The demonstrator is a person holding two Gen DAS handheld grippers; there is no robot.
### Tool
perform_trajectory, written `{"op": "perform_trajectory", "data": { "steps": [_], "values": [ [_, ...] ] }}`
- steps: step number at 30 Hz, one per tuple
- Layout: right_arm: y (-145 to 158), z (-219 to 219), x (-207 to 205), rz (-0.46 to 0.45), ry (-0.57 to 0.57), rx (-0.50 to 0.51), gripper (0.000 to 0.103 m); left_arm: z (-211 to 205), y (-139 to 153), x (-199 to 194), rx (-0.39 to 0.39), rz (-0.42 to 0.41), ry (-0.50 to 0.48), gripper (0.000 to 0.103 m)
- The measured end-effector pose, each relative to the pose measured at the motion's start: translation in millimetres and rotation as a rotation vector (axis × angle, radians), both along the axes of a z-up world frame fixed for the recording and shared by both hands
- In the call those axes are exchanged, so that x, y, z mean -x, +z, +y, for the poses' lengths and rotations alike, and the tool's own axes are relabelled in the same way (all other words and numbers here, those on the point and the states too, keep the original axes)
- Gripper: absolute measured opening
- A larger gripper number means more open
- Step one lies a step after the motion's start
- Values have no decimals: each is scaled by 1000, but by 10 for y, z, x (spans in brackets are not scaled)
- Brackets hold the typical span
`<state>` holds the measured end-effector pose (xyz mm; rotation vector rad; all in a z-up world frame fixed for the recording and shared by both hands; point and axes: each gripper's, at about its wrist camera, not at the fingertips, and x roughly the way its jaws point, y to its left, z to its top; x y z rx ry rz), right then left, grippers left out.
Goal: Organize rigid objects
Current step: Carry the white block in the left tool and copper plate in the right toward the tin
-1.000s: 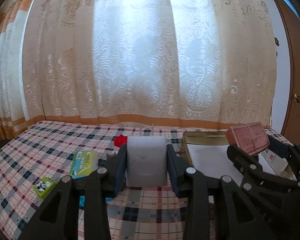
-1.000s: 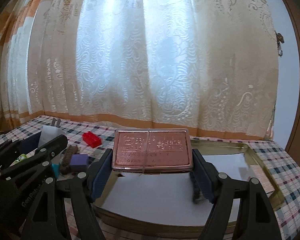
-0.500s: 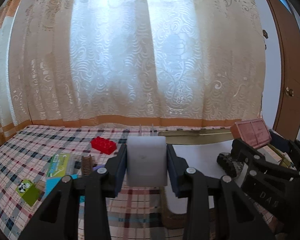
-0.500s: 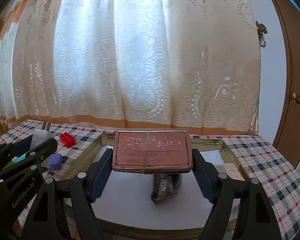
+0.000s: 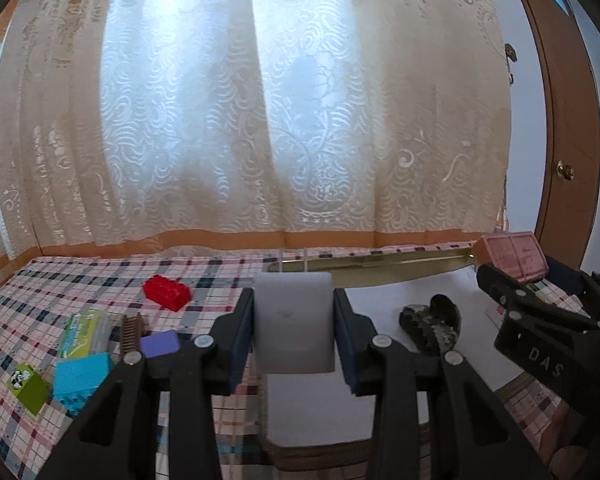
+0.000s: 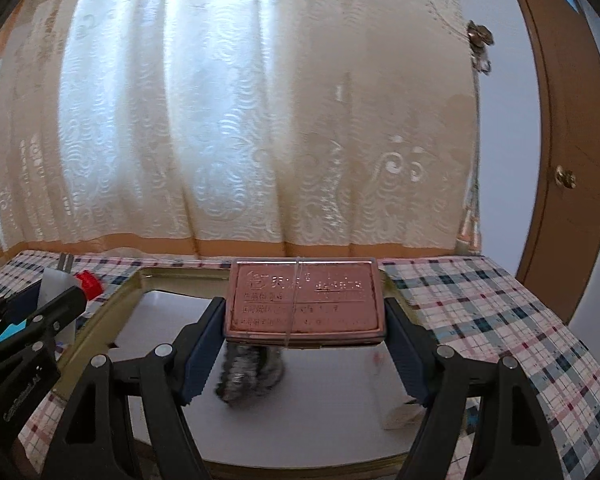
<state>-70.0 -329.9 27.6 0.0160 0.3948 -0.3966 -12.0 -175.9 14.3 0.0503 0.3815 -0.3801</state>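
Note:
My left gripper (image 5: 294,320) is shut on a white plug block (image 5: 294,312) with two prongs on top, held above the left edge of the gold-rimmed tray (image 5: 380,268). My right gripper (image 6: 304,320) is shut on a pink metal tin (image 6: 302,300) with a rubber band round it, held over the tray's white floor (image 6: 300,420). The right gripper also shows at the right of the left wrist view (image 5: 540,304). A dark lumpy rock-like object (image 5: 432,324) lies in the tray, partly under the tin in the right wrist view (image 6: 252,372).
On the plaid tablecloth left of the tray lie a red brick (image 5: 167,292), a purple block (image 5: 160,343), a cyan brick (image 5: 82,376), a green cube (image 5: 28,386), a green packet (image 5: 80,328) and a brown comb (image 5: 131,330). A curtain hangs behind; a door (image 6: 560,160) stands right.
Both grippers have moved right and forward over the tray with their loads. The dark object now lies nearer, under the tin.

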Motion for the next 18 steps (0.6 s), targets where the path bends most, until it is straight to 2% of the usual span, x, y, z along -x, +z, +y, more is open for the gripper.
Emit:
{"op": "perform_trajectory", "data": {
  "steps": [6, 18],
  "values": [
    [-23, -170, -4, 17, -55, -55, 78, -183, -19, -35, -9, 31, -29, 37],
    [-52, -195, -53, 45, -76, -61, 78, -511, -56, -99, -60, 87, -76, 37]
  ]
}}
